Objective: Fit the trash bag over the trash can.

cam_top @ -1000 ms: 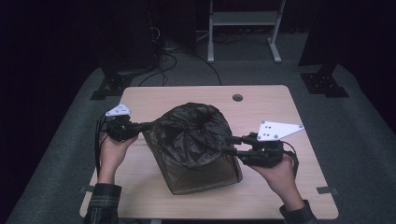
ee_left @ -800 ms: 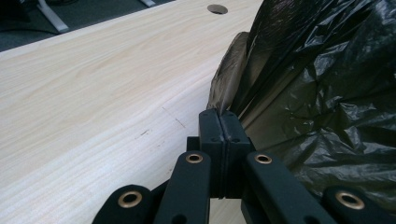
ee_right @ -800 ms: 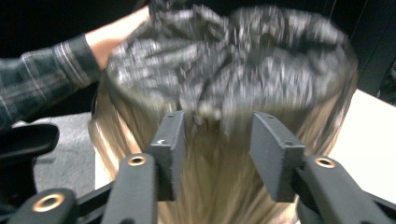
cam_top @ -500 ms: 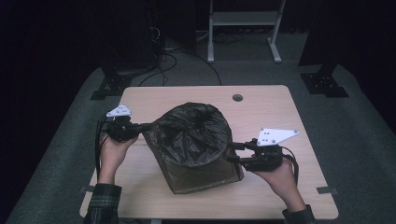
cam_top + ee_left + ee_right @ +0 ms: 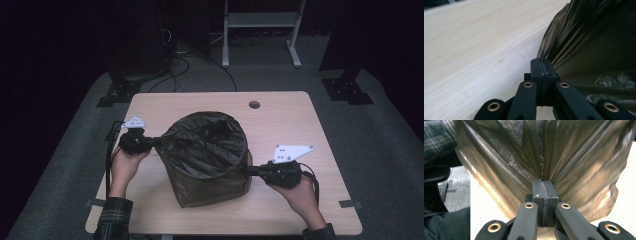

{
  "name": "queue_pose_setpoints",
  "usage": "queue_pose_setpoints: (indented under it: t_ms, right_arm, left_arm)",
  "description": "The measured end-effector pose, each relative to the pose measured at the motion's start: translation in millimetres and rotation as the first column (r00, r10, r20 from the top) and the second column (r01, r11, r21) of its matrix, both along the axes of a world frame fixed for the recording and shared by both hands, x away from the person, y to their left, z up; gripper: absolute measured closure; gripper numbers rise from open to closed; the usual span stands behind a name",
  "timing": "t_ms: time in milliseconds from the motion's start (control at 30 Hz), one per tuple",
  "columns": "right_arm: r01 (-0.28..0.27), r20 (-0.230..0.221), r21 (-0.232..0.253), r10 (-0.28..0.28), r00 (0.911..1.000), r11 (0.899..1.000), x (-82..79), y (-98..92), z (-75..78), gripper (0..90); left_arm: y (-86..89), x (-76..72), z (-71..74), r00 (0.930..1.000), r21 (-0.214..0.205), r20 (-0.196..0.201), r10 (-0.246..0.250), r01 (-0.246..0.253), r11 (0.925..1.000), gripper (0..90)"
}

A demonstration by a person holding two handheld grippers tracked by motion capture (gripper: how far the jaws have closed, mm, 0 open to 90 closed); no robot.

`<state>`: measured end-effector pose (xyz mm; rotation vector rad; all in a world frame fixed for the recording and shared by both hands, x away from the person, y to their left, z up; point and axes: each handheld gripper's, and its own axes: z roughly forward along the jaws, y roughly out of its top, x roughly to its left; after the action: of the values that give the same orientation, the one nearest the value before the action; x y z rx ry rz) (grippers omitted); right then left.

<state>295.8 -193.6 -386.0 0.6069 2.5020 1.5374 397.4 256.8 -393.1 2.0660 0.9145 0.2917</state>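
A dark, translucent plastic bag (image 5: pixel 207 150) lines a box-shaped bin that stands in the middle of the wooden table (image 5: pixel 300 125). Its mouth is open at the top. My left gripper (image 5: pixel 159 141) is shut on a gathered fold of the bag at its upper left side. In the left gripper view the film (image 5: pixel 599 37) fans out from the closed tips (image 5: pixel 544 60). My right gripper (image 5: pixel 248 170) sits lower on the bag's right side. Its jaws have just been closing and now pinch a pleat of bag film (image 5: pixel 499 157) between the tips (image 5: pixel 543 180).
A round cable hole (image 5: pixel 254 105) lies in the table behind the bag. Beyond the table are a metal stand (image 5: pixel 260 20), floor cables (image 5: pixel 175 50) and black stand feet (image 5: pixel 115 95). A plaid sleeve (image 5: pixel 441 135) appears in the right gripper view.
My right gripper has sunk down the bag's right side and its jaws have come together on the film. The left gripper has kept still, holding its fold.
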Motion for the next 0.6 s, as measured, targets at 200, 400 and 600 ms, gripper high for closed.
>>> queue_pose_setpoints:
  t_ms: [200, 400, 600]
  right_arm:
    - [-0.019, -0.045, -0.029, 0.017, 0.9989, 0.999, -1.1, 0.7, -20.3, 90.0]
    - [-0.051, -0.077, -0.044, 0.048, 0.9959, 0.998, -3.6, 4.8, -31.3, 90.0]
    - [-0.1, -0.092, -0.083, 0.092, 0.9915, 0.992, -12.8, 14.8, -40.3, 90.0]
  left_arm:
    - [0.0, 1.3, -16.7, 0.9994, 0.005, -0.034, -0.003, 0.003, 1.0, 89.8]
    - [-3.4, -1.4, -24.7, 0.9979, 0.027, -0.063, -0.015, 0.016, 0.9995, 89.8]
    - [2.0, -6.6, -30.8, 0.9983, 0.06, -0.057, 0.016, -0.012, 0.9981, 89.8]
